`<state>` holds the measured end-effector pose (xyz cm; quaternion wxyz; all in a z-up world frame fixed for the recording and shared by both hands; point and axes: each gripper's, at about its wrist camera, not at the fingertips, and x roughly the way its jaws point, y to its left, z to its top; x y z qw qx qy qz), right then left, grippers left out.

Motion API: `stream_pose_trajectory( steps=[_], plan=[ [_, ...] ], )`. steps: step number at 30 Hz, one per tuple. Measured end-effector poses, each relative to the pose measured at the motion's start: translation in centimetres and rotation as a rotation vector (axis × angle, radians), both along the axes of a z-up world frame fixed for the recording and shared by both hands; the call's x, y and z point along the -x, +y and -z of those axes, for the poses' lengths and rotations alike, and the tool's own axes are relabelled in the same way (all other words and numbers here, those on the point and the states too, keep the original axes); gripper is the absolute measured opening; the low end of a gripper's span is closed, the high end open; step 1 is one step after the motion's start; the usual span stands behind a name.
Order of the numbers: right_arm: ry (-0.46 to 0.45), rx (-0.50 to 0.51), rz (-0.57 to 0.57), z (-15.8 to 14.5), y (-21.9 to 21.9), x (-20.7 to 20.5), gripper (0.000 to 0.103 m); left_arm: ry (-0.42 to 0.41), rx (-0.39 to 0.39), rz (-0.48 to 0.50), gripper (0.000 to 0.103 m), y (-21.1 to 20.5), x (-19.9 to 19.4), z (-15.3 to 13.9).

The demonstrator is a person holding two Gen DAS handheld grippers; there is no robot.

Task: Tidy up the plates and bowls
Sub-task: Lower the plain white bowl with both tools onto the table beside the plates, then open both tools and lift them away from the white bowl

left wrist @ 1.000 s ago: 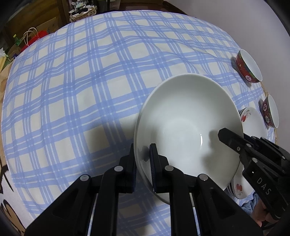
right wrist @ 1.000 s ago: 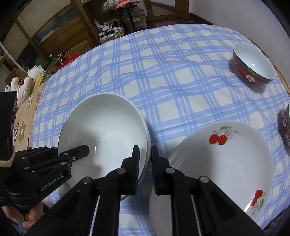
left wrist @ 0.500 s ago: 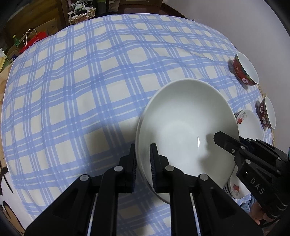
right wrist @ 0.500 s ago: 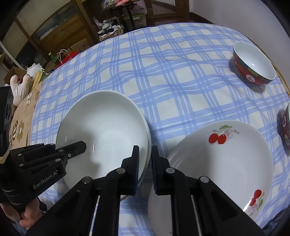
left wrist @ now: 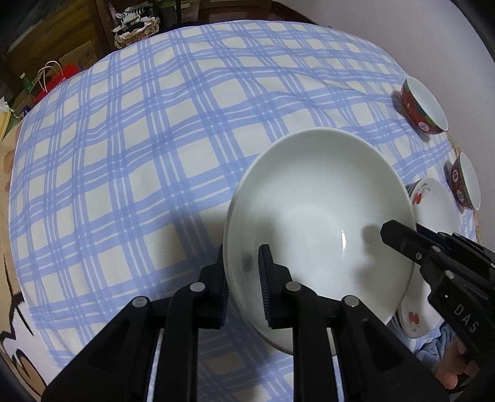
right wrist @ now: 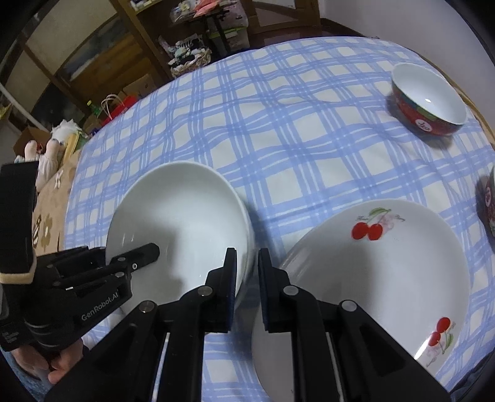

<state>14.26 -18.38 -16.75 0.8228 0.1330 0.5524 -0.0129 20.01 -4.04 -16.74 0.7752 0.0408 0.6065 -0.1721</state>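
Note:
A large plain white bowl (left wrist: pixel 318 213) (right wrist: pixel 182 222) is held over the checked tablecloth (left wrist: pixel 139 154) by both grippers. My left gripper (left wrist: pixel 243 269) is shut on its near-left rim. My right gripper (right wrist: pixel 247 266) is shut on its right rim and shows in the left wrist view (left wrist: pixel 399 238) too. A second white rim shows just under the bowl's right edge (right wrist: pixel 250 238). A stack of white cherry-pattern plates (right wrist: pixel 380 272) lies just right of the bowl. Two red bowls (left wrist: pixel 423 105) (left wrist: pixel 465 181) stand at the far right.
The table edge runs close behind the red bowls (right wrist: pixel 428 99). Beyond the far side are wooden shelves (right wrist: pixel 130 37), a basket (left wrist: pixel 136 26) and bags on the floor. A stuffed toy (right wrist: pixel 49 154) lies at the left.
The white bowl, held by both grippers, has drifted slightly away from me and leftward from the cherry plates. Both grips are unchanged.

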Motion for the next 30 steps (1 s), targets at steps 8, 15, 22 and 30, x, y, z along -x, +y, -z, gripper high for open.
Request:
stream_pose_trajectory(
  steps=[8,15,22,30],
  plan=[
    [-0.039,0.035,0.022,-2.2,-0.4,0.4,0.016,-0.118,0.009,0.010,0.051,0.5,0.9,-3.1],
    [-0.132,0.106,0.041,-5.9,-1.4,2.3,0.054,-0.178,-0.022,0.031,0.070,0.7,2.1,-4.9],
    [-0.249,0.104,0.114,-10.4,-4.3,4.9,0.094,-0.241,-0.010,0.040,0.081,0.0,3.5,-8.5],
    [-0.298,0.168,0.177,-13.9,-7.8,7.0,0.102,-0.250,0.042,0.047,0.081,-2.1,3.6,-11.7]
  ],
)
